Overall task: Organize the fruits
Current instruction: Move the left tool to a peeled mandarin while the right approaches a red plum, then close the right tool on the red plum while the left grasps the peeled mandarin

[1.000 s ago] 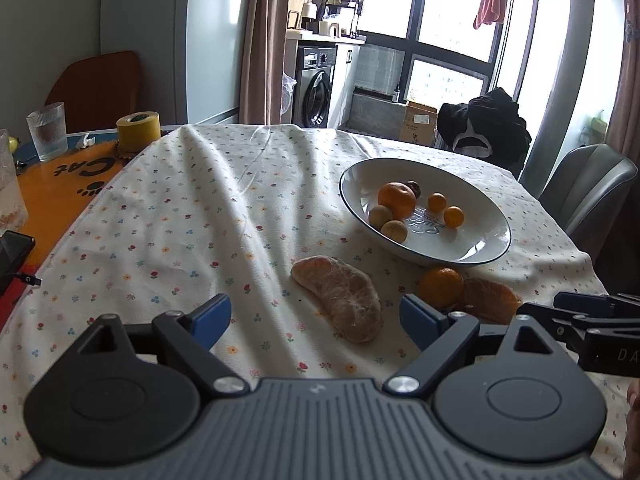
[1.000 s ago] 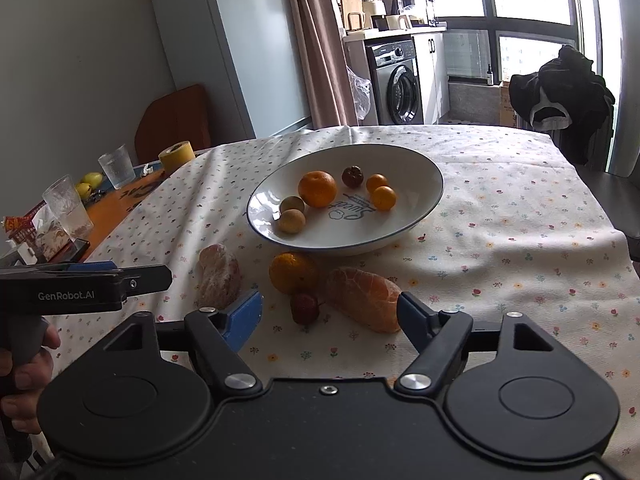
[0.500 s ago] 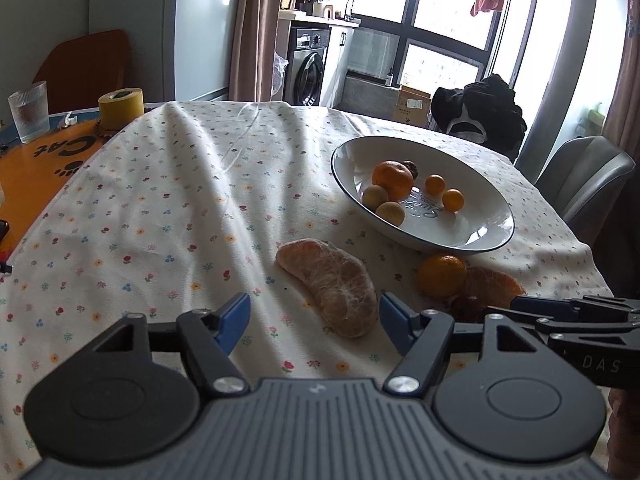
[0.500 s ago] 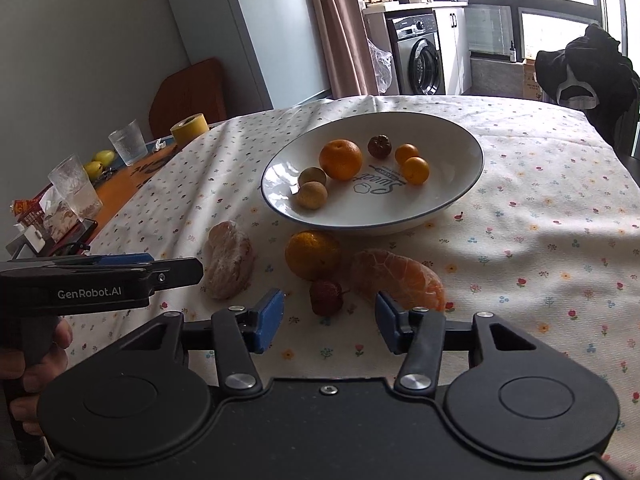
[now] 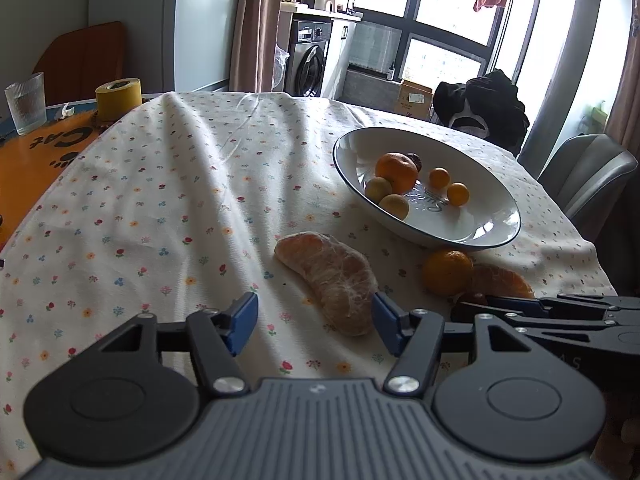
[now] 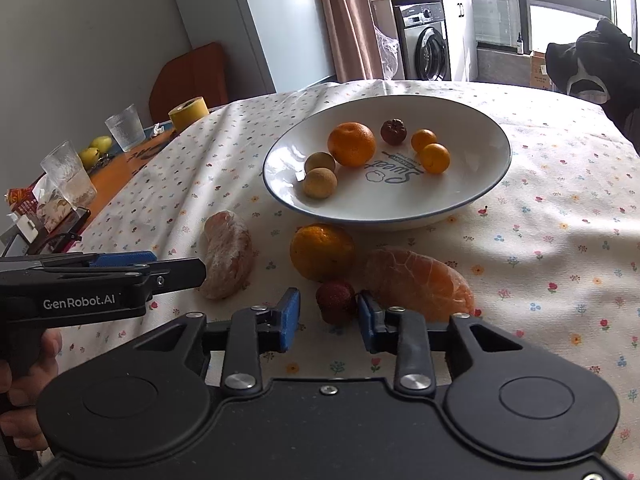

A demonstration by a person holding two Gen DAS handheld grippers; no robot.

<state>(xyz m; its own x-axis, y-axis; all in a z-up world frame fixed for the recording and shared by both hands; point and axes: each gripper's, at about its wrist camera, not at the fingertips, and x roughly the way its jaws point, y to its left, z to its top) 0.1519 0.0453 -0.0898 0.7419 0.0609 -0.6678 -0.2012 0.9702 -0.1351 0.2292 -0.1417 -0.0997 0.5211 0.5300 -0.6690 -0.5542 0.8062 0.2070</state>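
Fruit between the blue pads

Right hand-held gripper (image 6: 329, 319) sits low over the surface (image 6: 560, 248), its jaws partly open with a small dark red fruit (image 6: 335, 300) between the tips; whether the pads touch it cannot be told. Left hand-held gripper (image 5: 314, 317) is also low and level, jaws wide apart, with the near end of a peeled orange half (image 5: 332, 280) lying between its tips, not gripped. A hand (image 6: 24, 396) wraps its grip at the left edge of the right wrist view.

On the flowered cloth, a second peeled half (image 6: 418, 282) lies just right of the red fruit, and a whole orange (image 6: 322, 252) rests just behind them, close against the white bowl (image 6: 472, 196). The bowl holds a large orange, two small orange fruits, two yellowish round ones and a dark one.

Left of the cloth the surface is bare orange, carrying glasses (image 6: 124, 128) and a yellow tape roll (image 5: 118, 97). Beyond stand a washing machine (image 6: 428, 50), curtains and tall windows
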